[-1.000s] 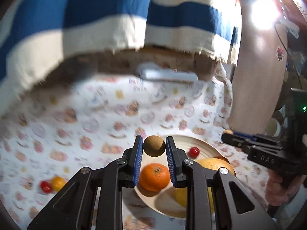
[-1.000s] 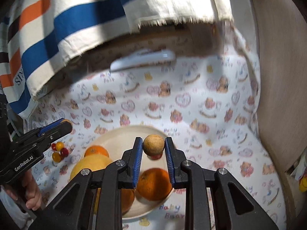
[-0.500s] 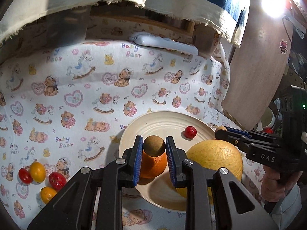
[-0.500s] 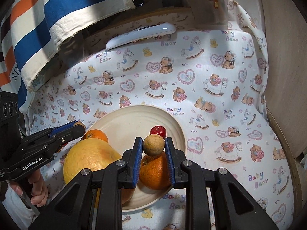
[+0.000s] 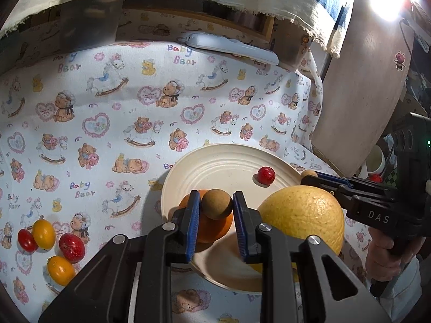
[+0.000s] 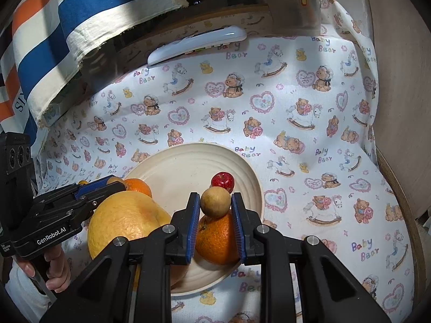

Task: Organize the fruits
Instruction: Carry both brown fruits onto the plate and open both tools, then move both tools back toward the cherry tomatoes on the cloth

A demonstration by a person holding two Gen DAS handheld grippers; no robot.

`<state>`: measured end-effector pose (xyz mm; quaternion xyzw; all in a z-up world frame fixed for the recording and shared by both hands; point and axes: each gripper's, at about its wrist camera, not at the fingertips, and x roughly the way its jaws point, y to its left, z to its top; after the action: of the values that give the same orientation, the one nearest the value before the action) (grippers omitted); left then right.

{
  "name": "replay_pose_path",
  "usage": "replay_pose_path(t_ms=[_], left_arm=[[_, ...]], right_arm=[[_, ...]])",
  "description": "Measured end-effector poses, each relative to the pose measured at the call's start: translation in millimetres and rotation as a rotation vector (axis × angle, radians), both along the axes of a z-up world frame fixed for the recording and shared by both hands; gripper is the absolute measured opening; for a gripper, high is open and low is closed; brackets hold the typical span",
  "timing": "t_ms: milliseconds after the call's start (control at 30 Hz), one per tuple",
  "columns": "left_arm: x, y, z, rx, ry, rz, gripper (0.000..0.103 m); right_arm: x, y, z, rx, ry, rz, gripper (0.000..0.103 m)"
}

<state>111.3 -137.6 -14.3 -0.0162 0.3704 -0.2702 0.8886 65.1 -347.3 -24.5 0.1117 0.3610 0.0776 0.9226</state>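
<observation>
Plate (image 5: 215, 158): I've brought both grippers lower over it.
Left gripper (image 5: 216, 208): fingers pinch a brown ball (image 5: 216, 204).
Right gripper (image 6: 215, 206): fingers pinch a tan ball (image 6: 215, 202); release next, I judge.

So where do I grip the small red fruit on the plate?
Grip the red fruit across its middle, coming from above. It is small and round and sits alone on bare plate, apart from the orange and the big yellow fruit.

Orange (image 5: 215, 226) half hidden behind left gripper (image 5: 216, 205) jaws — plate (image 5: 215, 161) near rim cut off by gripper body.
</observation>
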Motion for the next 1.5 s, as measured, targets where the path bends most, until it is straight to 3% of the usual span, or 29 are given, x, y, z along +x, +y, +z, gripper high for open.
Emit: replay_pose_path(t_ms=[233, 400, 533, 667, 767, 933, 1133, 1300, 1433, 1500], left_arm=[[1.4, 6.3, 2.5, -0.013, -0.007, 0.026, 0.046], [0.6, 7.3, 4.0, -0.008, -0.023, 0.039, 0.052], [-2.6, 8.7, 7.2, -0.007, -0.049, 0.058, 0.062], [-5.0, 10.9, 11.2, -0.01, -0.072, 0.077, 0.068], [-7.1, 13.6, 15.2, -0.004, -0.093, 0.094, 0.07], [-16.3, 26.7, 31.2, -0.011, -0.156, 0.146, 0.072], [-35.9, 48.7, 51.0, 0.074, -0.282, 0.233, 0.076], [-50.5, 79.5, 68.6, 0.078, -0.328, 0.295, 0.078], [-66.7, 102.1, 83.6, 0.079, -0.397, 0.329, 0.094], [-74.3, 111.9, 88.4, 0.078, -0.429, 0.345, 0.099]], right_arm=[[-0.1, 0.1, -0.9, 0.0, -0.002, -0.004, 0.025], [-0.9, 0.1, -0.5, 0.003, -0.009, -0.005, 0.025], [-4.9, -0.1, 3.1, 0.007, -0.033, -0.01, 0.025], [-10.4, 1.7, 8.8, -0.004, -0.072, -0.021, 0.04], [-14.8, 3.9, 13.0, -0.017, -0.103, -0.023, 0.046], [-21.0, 14.0, 19.0, -0.055, -0.146, -0.016, 0.046], [-29.7, 32.9, 27.6, -0.09, -0.209, -0.033, 0.046], [-41.0, 53.5, 39.8, -0.112, -0.265, -0.006, 0.047], [-53.3, 72.3, 52.0, -0.13, -0.325, 0.004, 0.066], [-55.9, 83.2, 58.6, -0.125, -0.338, 0.017, 0.066]])
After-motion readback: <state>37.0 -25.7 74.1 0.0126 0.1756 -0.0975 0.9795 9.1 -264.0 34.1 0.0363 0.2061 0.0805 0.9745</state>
